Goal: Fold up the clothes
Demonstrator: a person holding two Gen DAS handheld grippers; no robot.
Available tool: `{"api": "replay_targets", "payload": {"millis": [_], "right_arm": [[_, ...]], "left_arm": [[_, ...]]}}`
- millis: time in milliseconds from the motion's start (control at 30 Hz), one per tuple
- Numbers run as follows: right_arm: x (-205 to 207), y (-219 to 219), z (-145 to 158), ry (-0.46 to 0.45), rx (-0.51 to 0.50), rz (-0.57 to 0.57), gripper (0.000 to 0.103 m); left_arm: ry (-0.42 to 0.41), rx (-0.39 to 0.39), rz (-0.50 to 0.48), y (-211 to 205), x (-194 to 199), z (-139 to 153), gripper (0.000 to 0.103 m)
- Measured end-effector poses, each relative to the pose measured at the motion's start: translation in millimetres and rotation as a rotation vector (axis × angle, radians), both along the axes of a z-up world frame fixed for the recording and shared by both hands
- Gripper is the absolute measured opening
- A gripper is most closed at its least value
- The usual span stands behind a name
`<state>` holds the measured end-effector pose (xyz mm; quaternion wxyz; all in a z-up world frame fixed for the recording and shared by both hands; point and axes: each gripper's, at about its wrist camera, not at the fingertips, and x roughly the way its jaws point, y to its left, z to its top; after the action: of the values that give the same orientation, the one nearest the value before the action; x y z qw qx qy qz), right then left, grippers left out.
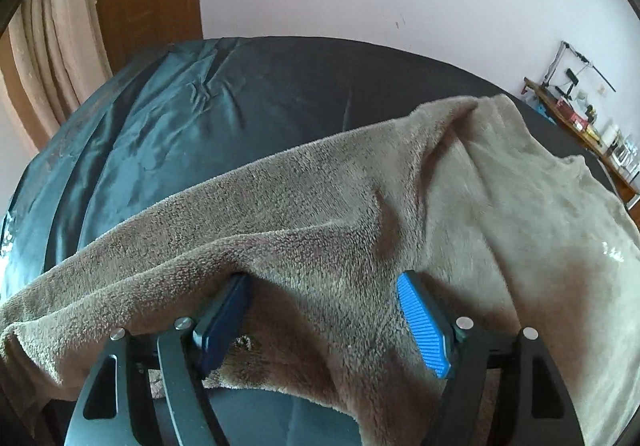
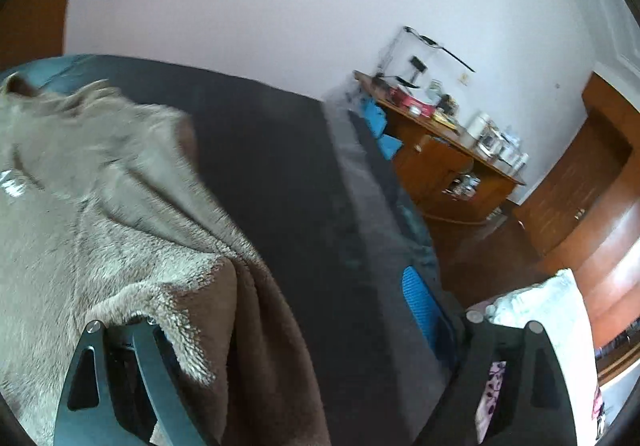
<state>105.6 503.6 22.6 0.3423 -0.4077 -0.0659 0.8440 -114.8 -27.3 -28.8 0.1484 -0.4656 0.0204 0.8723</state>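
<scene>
- While spread wide, left gripper (image 1: 324, 320) noses under grey-brown fleece garment (image 1: 360, 205), heaped on dark quilted bed cover (image 1: 180, 117) toward 3 o'clock.
- Right gripper (image 2: 288, 330): wide too, fleece draped over left finger.
- Mid-fold or regrasp, likely; next calls for pinching an edge.

Dark teal-covered bed (image 1: 168, 133), wrinkled sheet, taupe fleece garment (image 1: 360, 213) spread across its near side

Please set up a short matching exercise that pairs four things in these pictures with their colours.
Things:
1. fleece garment
2. bed cover
3. finger pad of the left gripper
4. desk

Colours:
A. bright blue
B. grey-brown
C. reddish wood brown
D. dark teal

Pairs: 1-B, 2-D, 3-A, 4-C
</scene>
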Motion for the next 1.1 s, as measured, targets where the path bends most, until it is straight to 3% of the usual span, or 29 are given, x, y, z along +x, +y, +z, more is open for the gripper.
{"api": "replay_targets", "payload": {"millis": [67, 167, 400, 567, 733, 867, 1100], "right_arm": [[-6.3, 22.3, -2.4, -0.006, 0.0, -0.052, 0.091], [-14.4, 44.8, -11.7, -0.005, -0.079, -0.083, 0.091], [-11.1, 30.7, -14.8, -0.08, -0.013, -0.034, 0.091], [13.3, 0.3, 1.5, -0.117, 0.002, 0.075, 0.092], [23.3, -34.0, 47.1, -0.017, -0.094, 0.202, 0.092], [-21.8, -49.4, 59.2, 0.039, -0.23, 0.237, 0.093], [-117.4, -72.2, 55.3, 0.075, -0.466, 0.257, 0.094]], "left_arm": [[0.011, -0.016, -0.002, 2.7, -2.7, -0.8, 0.078], [0.02, -0.033, -0.003, 7.5, -7.0, -1.8, 0.078], [0.006, -0.034, -0.03, 4.8, -19.8, 0.5, 0.078], [-0.02, -0.043, -0.029, 1.8, -12.2, 13.4, 0.078], [0.034, -0.02, -0.051, 13.4, -9.2, 39.7, 0.078], [0.042, 0.002, -0.11, 39.4, -15.4, 48.7, 0.078], [-0.012, -0.015, -0.143, 76.3, -30.2, 25.0, 0.078]]}}
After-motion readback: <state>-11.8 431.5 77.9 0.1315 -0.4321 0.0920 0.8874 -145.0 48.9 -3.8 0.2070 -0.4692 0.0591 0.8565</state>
